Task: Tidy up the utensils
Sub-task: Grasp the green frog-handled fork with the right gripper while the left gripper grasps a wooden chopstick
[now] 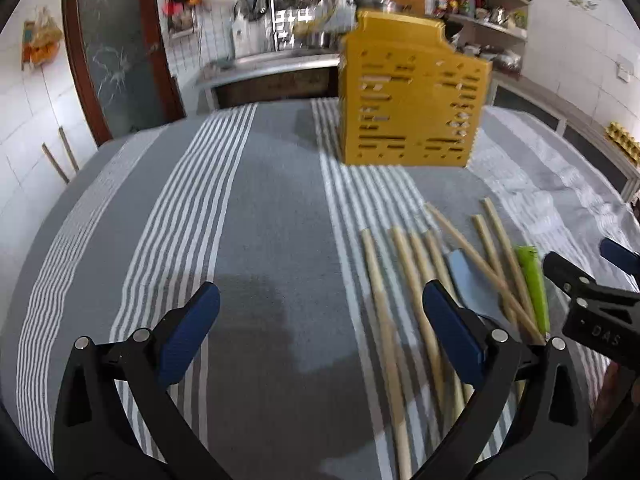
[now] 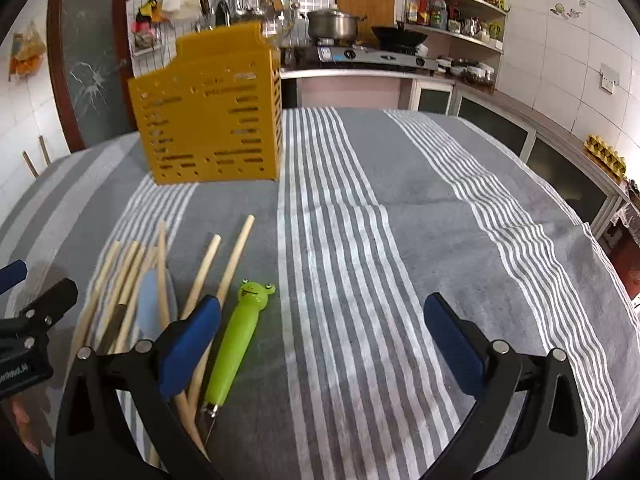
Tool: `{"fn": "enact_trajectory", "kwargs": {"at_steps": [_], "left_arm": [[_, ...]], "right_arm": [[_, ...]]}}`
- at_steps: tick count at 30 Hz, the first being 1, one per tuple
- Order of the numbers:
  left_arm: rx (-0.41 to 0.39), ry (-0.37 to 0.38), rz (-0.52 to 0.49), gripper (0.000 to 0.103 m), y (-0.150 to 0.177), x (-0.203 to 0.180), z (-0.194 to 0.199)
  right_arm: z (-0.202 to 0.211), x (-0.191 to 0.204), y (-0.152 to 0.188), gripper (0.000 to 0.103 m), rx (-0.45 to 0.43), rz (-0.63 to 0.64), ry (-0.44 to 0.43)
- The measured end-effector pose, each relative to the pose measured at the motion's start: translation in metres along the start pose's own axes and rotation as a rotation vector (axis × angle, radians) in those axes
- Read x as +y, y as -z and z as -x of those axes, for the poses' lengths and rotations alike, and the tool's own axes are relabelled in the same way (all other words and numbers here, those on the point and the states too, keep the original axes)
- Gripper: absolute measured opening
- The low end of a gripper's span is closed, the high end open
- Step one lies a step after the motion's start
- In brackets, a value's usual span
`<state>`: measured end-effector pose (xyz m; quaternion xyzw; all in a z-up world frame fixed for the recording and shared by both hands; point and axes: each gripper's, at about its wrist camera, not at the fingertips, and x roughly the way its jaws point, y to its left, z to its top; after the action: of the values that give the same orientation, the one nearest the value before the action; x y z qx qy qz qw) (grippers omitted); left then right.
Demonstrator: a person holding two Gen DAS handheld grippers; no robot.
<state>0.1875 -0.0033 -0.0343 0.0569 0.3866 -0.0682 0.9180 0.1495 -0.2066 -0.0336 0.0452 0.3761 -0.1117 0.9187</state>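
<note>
Yellow holder (image 2: 208, 108) upright | chopsticks (image 2: 232, 256) loose | left tool (image 1: 320, 336), right tool (image 2: 322, 338) wide open, empty

The left gripper (image 1: 320, 332) fills the bottom of the frame, its blue-padded jaws spread wide over the grey striped cloth (image 1: 260, 220), holding nothing. Right of centre lie loose wooden chopsticks (image 1: 378, 280), fanned and partly crossing, with a pale blue utensil (image 1: 464, 270) and a green handle (image 1: 532, 280) among them. A yellow slotted holder (image 1: 412, 96) stands upright in the upper middle. The right gripper (image 1: 600, 280) enters at the right edge.
</note>
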Motion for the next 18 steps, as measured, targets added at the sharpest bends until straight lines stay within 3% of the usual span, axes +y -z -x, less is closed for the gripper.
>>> {"fn": "enact_trajectory", "kwargs": {"at_steps": [5, 9, 11, 14, 18], "left_arm": [[0.064, 0.009, 0.02, 0.094, -0.006, 0.002, -0.024], [0.133, 0.029, 0.036, 0.082, -0.007, 0.003, -0.042], [0.123, 0.018, 0.029, 0.082, -0.007, 0.001, -0.043], [0.124, 0.011, 0.014, 0.077, -0.007, -0.004, -0.043], [0.119, 0.013, 0.007, 0.059, -0.007, -0.008, -0.04]], "right_arm": [[-0.016, 0.003, 0.0, 0.099, 0.075, -0.022, 0.013], [-0.021, 0.006, 0.0, 0.098, 0.103, -0.029, 0.03], [-0.026, 0.013, 0.002, 0.098, 0.133, -0.017, 0.044], [-0.025, 0.018, 0.003, 0.091, 0.136, -0.017, 0.052], [-0.019, 0.022, 0.004, 0.067, 0.15, -0.029, 0.023]]}}
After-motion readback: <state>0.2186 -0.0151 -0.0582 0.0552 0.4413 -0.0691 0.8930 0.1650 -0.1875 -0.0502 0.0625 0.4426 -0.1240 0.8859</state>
